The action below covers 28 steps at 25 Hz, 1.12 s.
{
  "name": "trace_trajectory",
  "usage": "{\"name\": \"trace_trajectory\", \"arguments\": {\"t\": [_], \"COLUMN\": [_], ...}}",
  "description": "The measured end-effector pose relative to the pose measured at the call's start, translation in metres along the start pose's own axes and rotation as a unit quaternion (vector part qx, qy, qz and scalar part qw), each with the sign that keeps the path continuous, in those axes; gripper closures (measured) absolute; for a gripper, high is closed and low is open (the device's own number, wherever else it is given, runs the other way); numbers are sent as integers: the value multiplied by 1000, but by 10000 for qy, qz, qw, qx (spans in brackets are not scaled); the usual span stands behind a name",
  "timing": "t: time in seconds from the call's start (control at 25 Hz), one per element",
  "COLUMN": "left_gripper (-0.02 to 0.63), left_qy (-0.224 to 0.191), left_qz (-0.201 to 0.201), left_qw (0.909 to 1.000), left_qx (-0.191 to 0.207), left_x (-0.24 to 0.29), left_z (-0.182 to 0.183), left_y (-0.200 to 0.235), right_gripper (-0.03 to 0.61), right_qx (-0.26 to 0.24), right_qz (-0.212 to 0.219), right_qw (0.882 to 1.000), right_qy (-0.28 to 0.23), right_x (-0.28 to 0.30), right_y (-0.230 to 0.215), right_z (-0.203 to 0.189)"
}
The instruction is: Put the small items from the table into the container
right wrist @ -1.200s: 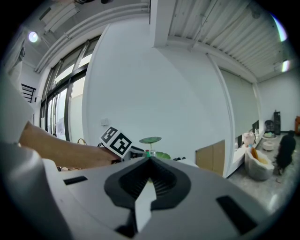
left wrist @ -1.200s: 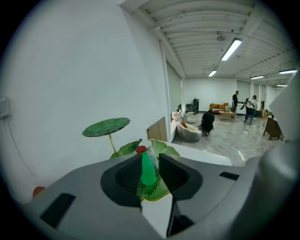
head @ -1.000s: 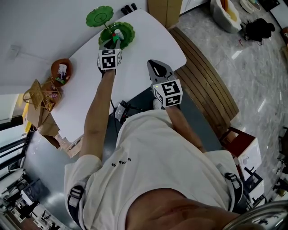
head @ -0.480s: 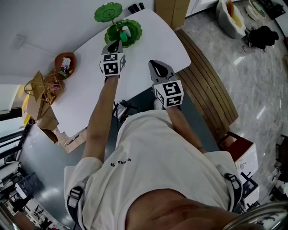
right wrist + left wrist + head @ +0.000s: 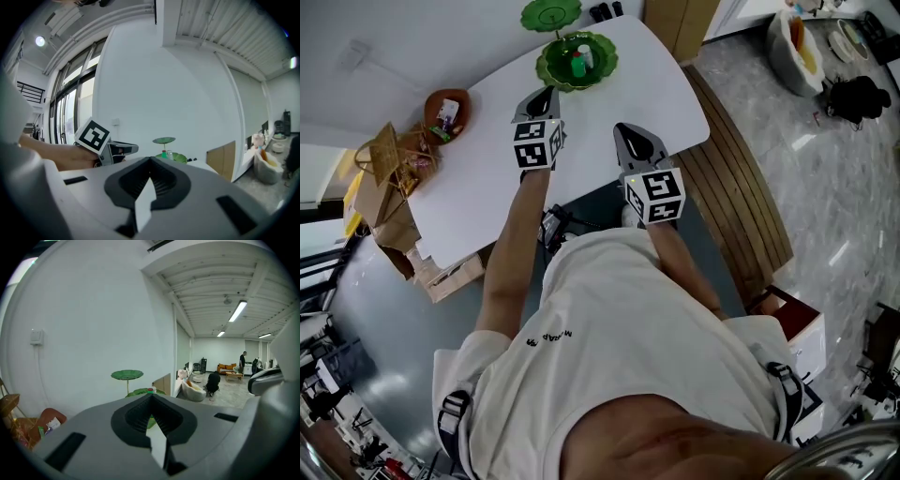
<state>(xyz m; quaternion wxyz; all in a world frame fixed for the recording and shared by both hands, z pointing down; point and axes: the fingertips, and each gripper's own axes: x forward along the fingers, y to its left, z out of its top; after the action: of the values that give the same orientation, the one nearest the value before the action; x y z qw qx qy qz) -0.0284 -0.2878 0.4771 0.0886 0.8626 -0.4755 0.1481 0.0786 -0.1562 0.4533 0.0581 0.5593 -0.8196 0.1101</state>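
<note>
At the upper centre of the frame, small items (image 5: 579,62) are seen in the green leaf-shaped bowl (image 5: 547,67) on the white desk (image 5: 478,187). The left tongs (image 5: 540,99) and right tongs (image 5: 630,138) are held closed, empty, just below it. Only black objects (image 5: 607,11) at the top edge are judged possibly left.

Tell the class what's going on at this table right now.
A person holds tongs in each hand above a white table. The left tongs and right tongs are both shut and empty, side by side, pointing toward a green bowl at the far end. The bowl holds a few small items, a red-capped bottle among them.
</note>
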Motion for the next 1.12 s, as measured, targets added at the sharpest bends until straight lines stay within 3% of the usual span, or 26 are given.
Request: {"name": "trace_trajectory", "arguments": {"t": [0.52,0.76,1.12], "left_gripper": [611,611,611], "left_qy": [-370,-444,-478], "left_qz": [583,940,1248], "left_qw": [9971,9919,9876], "left_qx": [-324,-734,-823], "left_x": [-69,-103,-137], "left_z": [-11,-27,-43], "left_y": [24,46,59], "right_gripper": [575,575,575], "right_qx": [-112,-186,-267], "right_qz": [398,613,921], "right_qw": [9991,9979,9953], "right_qy": [27,59,120], "right_x": [15,23,35], "right_y": [43,65,96], "right_z": [-3,-4,-9]}}
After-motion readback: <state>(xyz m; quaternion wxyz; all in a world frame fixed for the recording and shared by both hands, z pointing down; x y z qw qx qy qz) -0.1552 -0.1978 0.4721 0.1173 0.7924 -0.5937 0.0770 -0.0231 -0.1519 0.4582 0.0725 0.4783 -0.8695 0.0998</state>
